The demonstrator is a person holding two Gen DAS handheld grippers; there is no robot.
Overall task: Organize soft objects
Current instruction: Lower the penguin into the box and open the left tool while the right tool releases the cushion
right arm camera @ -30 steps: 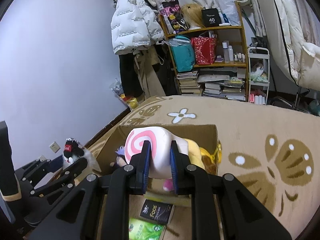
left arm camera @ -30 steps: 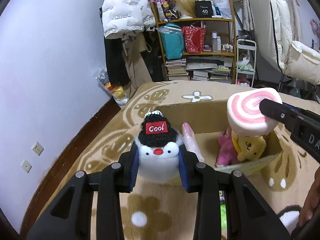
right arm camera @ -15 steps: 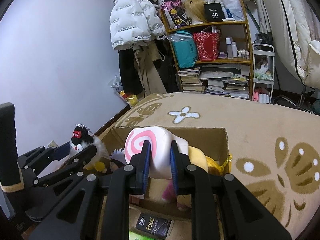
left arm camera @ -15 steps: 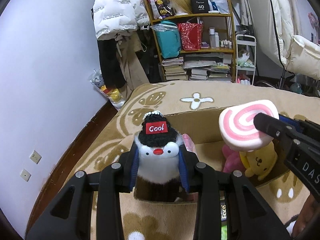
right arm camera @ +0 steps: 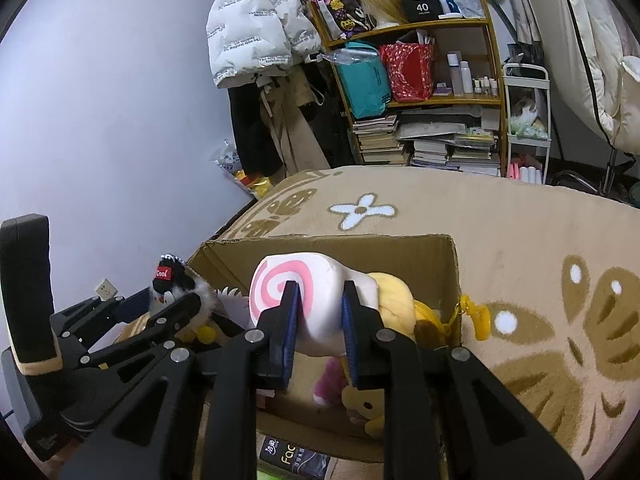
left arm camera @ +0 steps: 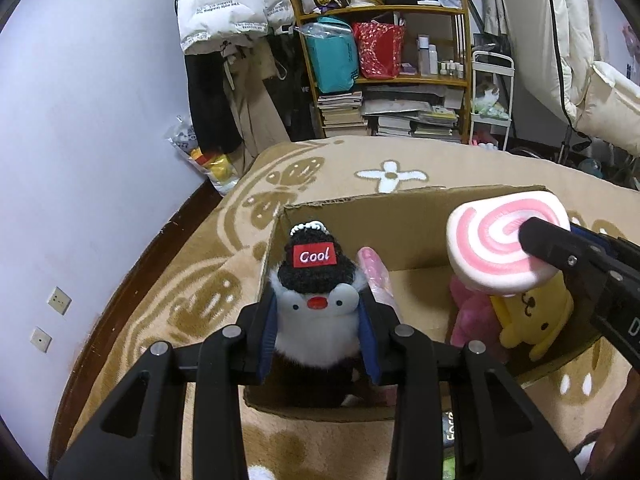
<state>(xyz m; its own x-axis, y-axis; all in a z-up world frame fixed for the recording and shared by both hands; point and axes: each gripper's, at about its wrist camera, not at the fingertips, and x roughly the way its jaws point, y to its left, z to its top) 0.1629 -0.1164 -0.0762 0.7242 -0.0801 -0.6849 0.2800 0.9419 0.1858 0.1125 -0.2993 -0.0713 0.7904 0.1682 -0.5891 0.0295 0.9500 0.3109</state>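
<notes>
Two grippers in my hands, one toy in each; my left gripper (left arm camera: pixel 318 336) was clamped on the single penguin plush (left arm camera: pixel 316 312), its blue pads pressing both flanks, the penguin upright with its long axis vertical, face turned back toward my camera and the "Cool" hat on top; it hung just over the near left corner of the one cardboard box (left arm camera: pixel 360 216). My right gripper (right arm camera: pixel 318 328) was clenched on the one pink-swirl roll cushion (right arm camera: pixel 304 300); its long axis ran away from me, tipped slightly, the spiral end facing left toward the penguin (right arm camera: pixel 172 288), and it hovered above the box (right arm camera: pixel 440 256). Inside I counted one yellow dog plush (left arm camera: pixel 532 316), one pink plush (left arm camera: pixel 472 320) and one pink wrapped tube (left arm camera: pixel 374 272) leaning on the wall; the box sat on the tan patterned blanket (right arm camera: pixel 520 220); beyond stood one wooden shelf (left arm camera: pixel 384 80) and one white puffer jacket (right arm camera: pixel 248 20).
</notes>
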